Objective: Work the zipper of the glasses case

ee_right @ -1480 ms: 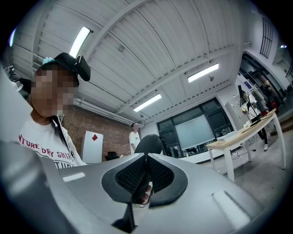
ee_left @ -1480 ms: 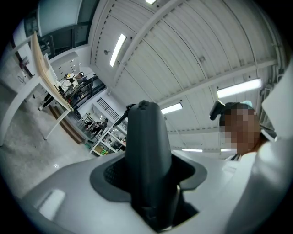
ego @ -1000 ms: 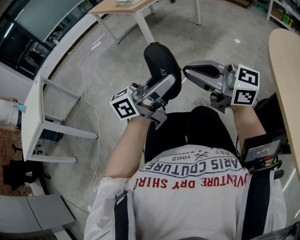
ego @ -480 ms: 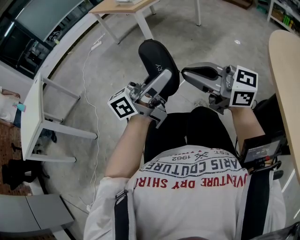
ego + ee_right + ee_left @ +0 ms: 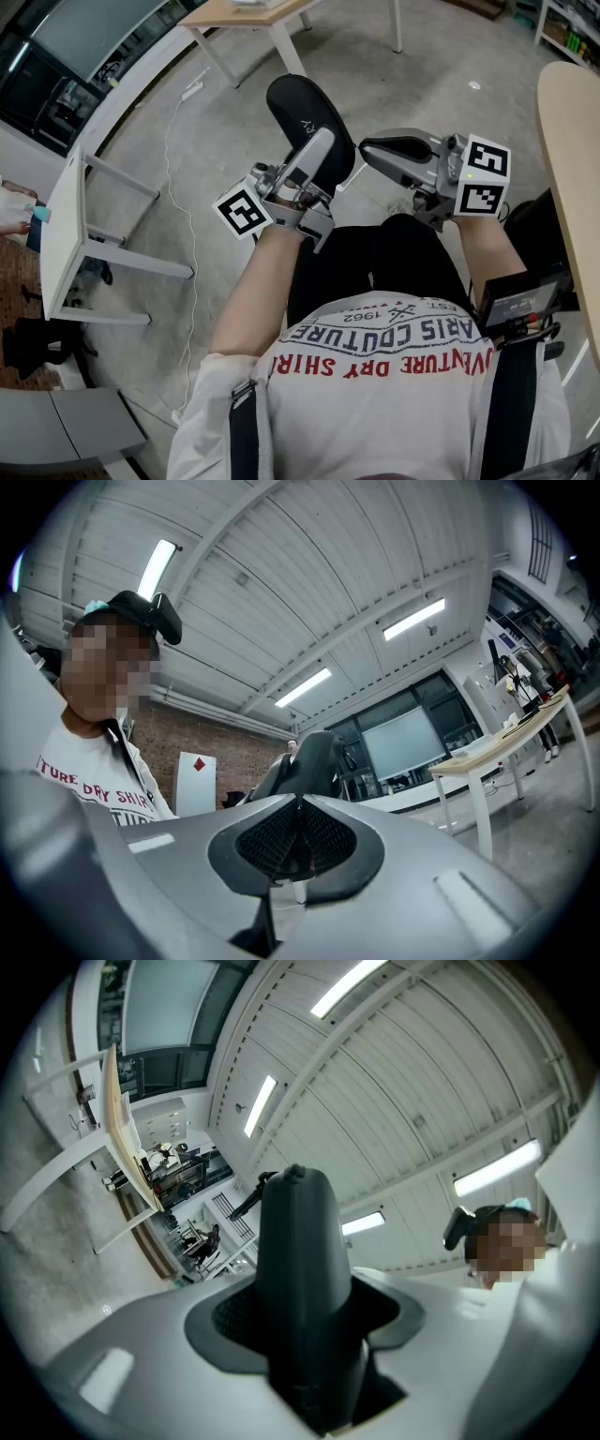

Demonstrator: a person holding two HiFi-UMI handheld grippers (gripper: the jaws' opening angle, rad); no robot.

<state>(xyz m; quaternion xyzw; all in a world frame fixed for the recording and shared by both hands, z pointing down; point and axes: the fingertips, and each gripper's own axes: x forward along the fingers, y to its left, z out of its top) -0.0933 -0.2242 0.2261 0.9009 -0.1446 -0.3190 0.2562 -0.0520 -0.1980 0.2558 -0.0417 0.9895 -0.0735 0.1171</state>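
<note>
- Black, smooth, oval case (image 5: pixel 302 114) rises edge-on from the left tool (image 5: pixel 322 145), clamped between its jaws.
- Right tool (image 5: pixel 367 150), jaws pinched together, sits just beside it.

floor (image 5: pixel 422 66): bare grey concrete, kinda scuffed
tables: white table (image 5: pixel 64 225) on the left, wood-topped table (image 5: pixel 239 11) up top, another wood table (image 5: pixel 567 131) far right
ceiling (image 5: pixel 281 574): pale ribbed panels, strip lights (image 5: pixel 412 618) on
back wall (image 5: pixel 234 742): brick, plus dark windows (image 5: pixel 42 89)
</note>
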